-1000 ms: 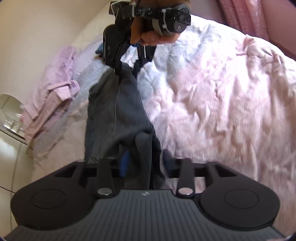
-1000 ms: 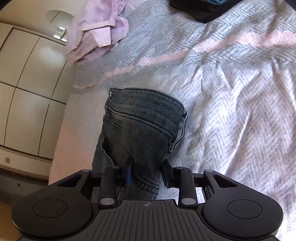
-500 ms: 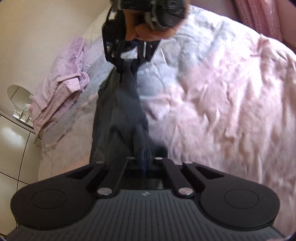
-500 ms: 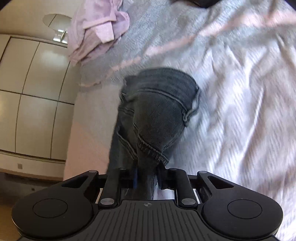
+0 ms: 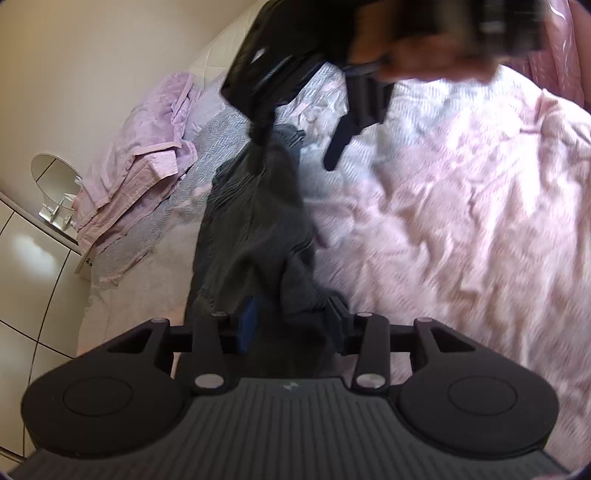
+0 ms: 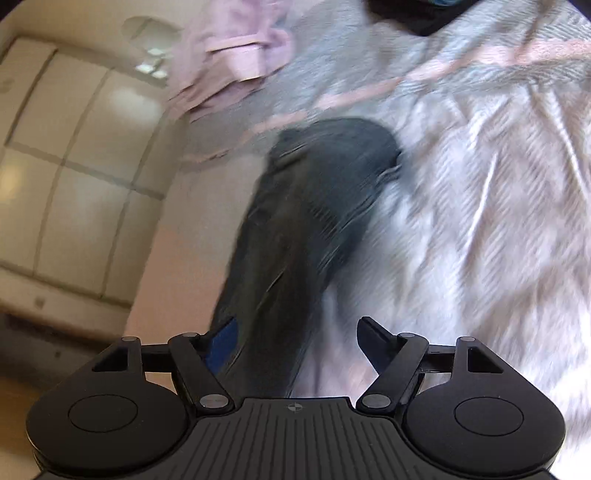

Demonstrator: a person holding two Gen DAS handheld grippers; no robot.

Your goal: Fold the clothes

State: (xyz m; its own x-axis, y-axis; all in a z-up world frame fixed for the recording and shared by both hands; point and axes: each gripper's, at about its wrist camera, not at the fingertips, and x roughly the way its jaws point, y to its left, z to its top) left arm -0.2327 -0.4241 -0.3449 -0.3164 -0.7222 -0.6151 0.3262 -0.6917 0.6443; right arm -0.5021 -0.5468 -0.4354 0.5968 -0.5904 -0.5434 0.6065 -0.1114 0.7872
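Dark grey jeans [image 5: 255,221] lie lengthwise on the bed, blurred in the right wrist view [image 6: 314,206]. My left gripper [image 5: 291,321] is at their near end. Its jaws are opening, and a bunch of denim still sits loosely between the pads. At the far end of the jeans a hand holds my right gripper [image 5: 295,153], whose jaws are opening wide. One finger [image 5: 260,136] brushes the denim and the other hangs clear. From its own view, the right gripper [image 6: 295,339] has the jeans beside its blue pad, ungripped.
A wrinkled pink and white bedspread [image 5: 443,221] covers the bed [image 6: 480,184]. A lilac garment pile [image 5: 147,155] lies at the far edge [image 6: 236,55], near a dark garment [image 6: 417,14]. White cabinets [image 6: 74,166] and a round mirror [image 5: 55,177] stand beside the bed.
The right gripper pinched the waistband end, then let go, spread wide and pulled back. The left gripper closed tight on the jeans' near end and has since parted again.
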